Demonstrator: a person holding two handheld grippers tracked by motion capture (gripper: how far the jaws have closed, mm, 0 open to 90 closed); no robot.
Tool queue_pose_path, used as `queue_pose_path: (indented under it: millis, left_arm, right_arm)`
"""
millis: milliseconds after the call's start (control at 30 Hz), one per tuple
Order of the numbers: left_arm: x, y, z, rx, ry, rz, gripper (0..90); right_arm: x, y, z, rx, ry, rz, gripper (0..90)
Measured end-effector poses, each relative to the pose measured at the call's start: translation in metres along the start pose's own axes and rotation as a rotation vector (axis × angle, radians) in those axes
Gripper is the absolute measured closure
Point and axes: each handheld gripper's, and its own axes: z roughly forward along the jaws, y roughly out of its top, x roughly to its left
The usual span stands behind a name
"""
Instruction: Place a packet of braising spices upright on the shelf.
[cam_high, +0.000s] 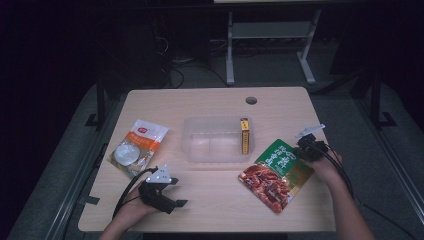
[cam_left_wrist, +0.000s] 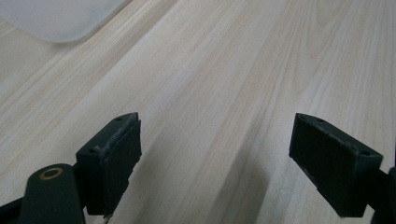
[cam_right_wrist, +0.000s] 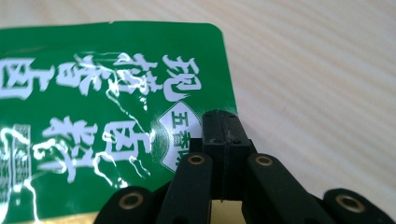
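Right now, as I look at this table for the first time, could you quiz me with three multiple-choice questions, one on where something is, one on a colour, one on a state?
1. Where is the yellow box?
A. inside the clear tub, at its right end
B. on the white pouch
C. on the floor

2. What colour is the top of the pouch by the right gripper?
A. blue
B. green
C. black

3. How do the left gripper's fingers stand?
A. shut on the tub
B. shut on nothing
C. wide apart over bare wood

Answers: 1 A, the box stands against the tub's right wall. 2 B, green with white lettering. 3 C, table grain shows between them.
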Motion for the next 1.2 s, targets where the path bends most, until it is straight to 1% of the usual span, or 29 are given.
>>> queue_pose_path:
  millis: [67,100,133,233,333,467,500,567,600,633,667,700,767,800,833,867,900,933,1033,1100,1167,1200]
  left_arm:
    - [0.000,0.000,0.000,0.002,0.000,0.001,16.2]
    - [0.000,0.000,0.000,0.004,0.001,0.001,16.2]
    - [0.000,0.000,0.001,0.003,0.002,0.001,16.2]
    - [0.000,0.000,0.001,0.007,0.002,0.004,16.2]
    - [0.000,0.000,0.001,0.008,0.006,0.005,16.2]
    - [-0.001,0.000,0.001,0.011,0.011,0.011,16.2]
    - [-0.001,0.000,0.001,0.006,0.014,0.011,16.2]
    - [-0.001,0.000,0.001,0.010,0.016,0.015,16.2]
    - [-0.001,0.000,0.001,0.010,0.017,0.013,16.2]
    - [-0.001,0.000,0.001,0.015,0.017,0.020,16.2]
    - [-0.001,0.000,0.001,0.010,0.017,0.016,16.2]
    - [-0.001,0.000,0.001,0.013,0.018,0.021,16.2]
    - [-0.002,-0.001,0.001,0.010,0.015,0.013,16.2]
    - [-0.001,-0.001,0.001,0.016,0.017,0.021,16.2]
    - [-0.001,-0.001,0.002,0.011,0.018,0.013,16.2]
    - [0.000,-0.001,0.002,0.017,0.017,0.016,16.2]
    - [0.000,0.000,0.001,0.019,0.019,0.023,16.2]
    - [-0.001,0.000,0.002,0.013,0.017,0.018,16.2]
    - [-0.002,-0.001,0.001,0.013,0.014,0.020,16.2]
    - [-0.002,-0.001,0.000,0.007,0.012,0.017,16.2]
    - [-0.001,-0.001,0.000,0.002,0.012,0.013,16.2]
    - [0.000,-0.001,-0.001,-0.001,0.010,0.014,16.2]
  right_arm:
    - [0.004,-0.004,-0.003,0.004,-0.004,-0.015,90.0]
    - [0.006,-0.006,-0.006,0.010,-0.005,-0.033,90.0]
    - [0.009,-0.008,-0.008,0.016,-0.005,-0.035,90.0]
    - [0.016,-0.013,-0.014,0.036,-0.014,-0.065,90.0]
    - [0.023,-0.018,-0.018,0.046,-0.018,-0.074,90.0]
    - [0.030,-0.025,-0.025,0.049,-0.009,-0.081,90.0]
    - [0.032,-0.027,-0.026,0.049,-0.006,-0.089,90.0]
    - [0.036,-0.030,-0.029,0.053,0.006,-0.077,90.0]
    - [0.038,-0.032,-0.031,0.052,0.009,-0.083,90.0]
    - [0.041,-0.033,-0.032,0.052,0.017,-0.087,90.0]
    - [0.044,-0.035,-0.034,0.053,0.030,-0.088,90.0]
    - [0.046,-0.036,-0.035,0.055,0.038,-0.093,90.0]
    - [0.052,-0.038,-0.038,0.055,0.057,-0.101,90.0]
    - [0.053,-0.039,-0.039,0.058,0.061,-0.102,90.0]
    - [0.055,-0.040,-0.039,0.056,0.069,-0.107,90.0]
    - [0.057,-0.040,-0.040,0.059,0.072,-0.113,90.0]
    - [0.060,-0.040,-0.040,0.060,0.085,-0.123,90.0]
    - [0.062,-0.040,-0.041,0.060,0.089,-0.132,90.0]
    - [0.068,-0.038,-0.041,0.058,0.120,-0.146,90.0]
    - [0.071,-0.037,-0.040,0.059,0.141,-0.165,90.0]
    - [0.075,-0.035,-0.040,0.061,0.159,-0.168,90.0]
    - [0.077,-0.034,-0.039,0.056,0.163,-0.179,90.0]
